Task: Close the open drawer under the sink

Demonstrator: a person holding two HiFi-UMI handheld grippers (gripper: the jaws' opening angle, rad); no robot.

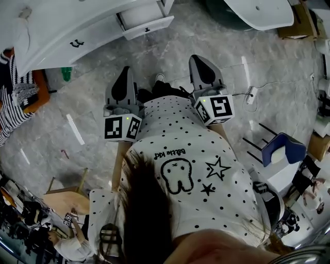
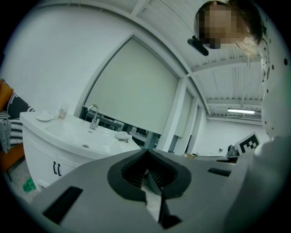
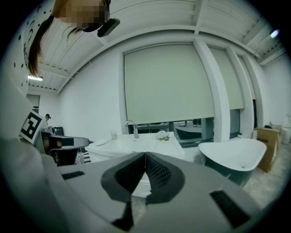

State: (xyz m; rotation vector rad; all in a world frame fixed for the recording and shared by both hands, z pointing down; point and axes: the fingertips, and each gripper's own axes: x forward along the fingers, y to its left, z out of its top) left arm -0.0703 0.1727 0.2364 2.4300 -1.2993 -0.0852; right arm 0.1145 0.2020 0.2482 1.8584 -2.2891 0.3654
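The white sink vanity (image 1: 67, 31) stands at the top left of the head view, and its drawer (image 1: 145, 19) is pulled out at the right end. Both grippers are held out over the marble floor, short of the drawer and apart from it. My left gripper (image 1: 124, 71) is shut with nothing in it; its tips meet (image 2: 146, 151), with the vanity (image 2: 68, 139) and faucet (image 2: 94, 116) off to the left. My right gripper (image 1: 202, 59) is also shut and empty (image 3: 145, 155), pointing level toward the vanity top (image 3: 136, 144).
A white bathtub (image 1: 260, 11) (image 3: 234, 154) stands to the right of the vanity. A striped cloth on an orange seat (image 1: 18, 98) is at the left. A power strip with a cable (image 1: 252, 95) lies on the floor at the right, near a blue chair (image 1: 282, 148).
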